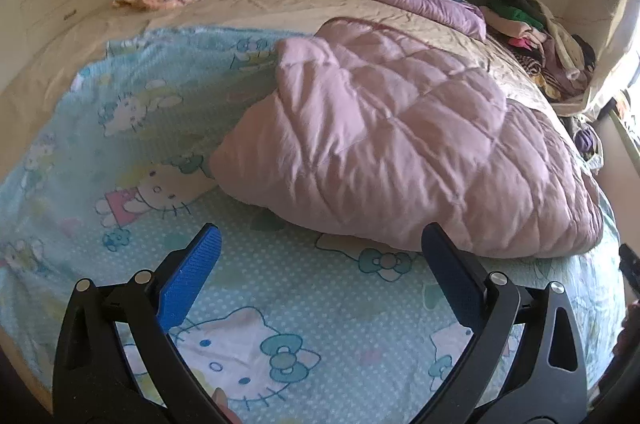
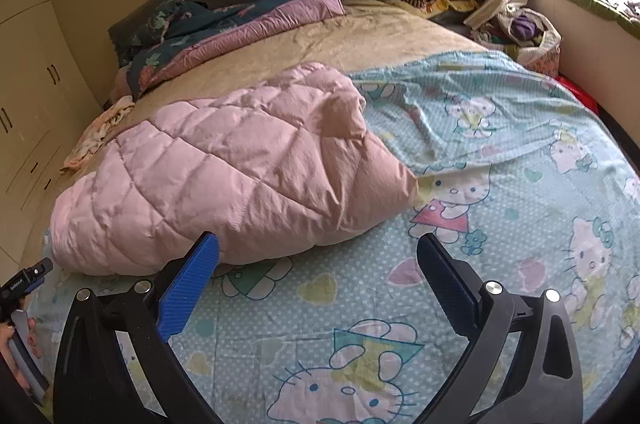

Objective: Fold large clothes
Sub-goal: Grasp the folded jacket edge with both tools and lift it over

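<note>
Left wrist view: pink quilted coat (image 1: 404,152) hides its sleeves; both hand-held grippers (image 1: 320,264) (image 2: 318,264) gape, released.

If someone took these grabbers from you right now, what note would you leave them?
Left gripper: open, empty, over the sheet.
Right gripper: open, empty, just short of the quilt.
The pink quilt lies bunched on the cartoon sheet, roughly doubled over, not neat.
Done: possibly a first rough fold.
Left: grip the quilt's edges, square it up, fold it smaller.
</note>
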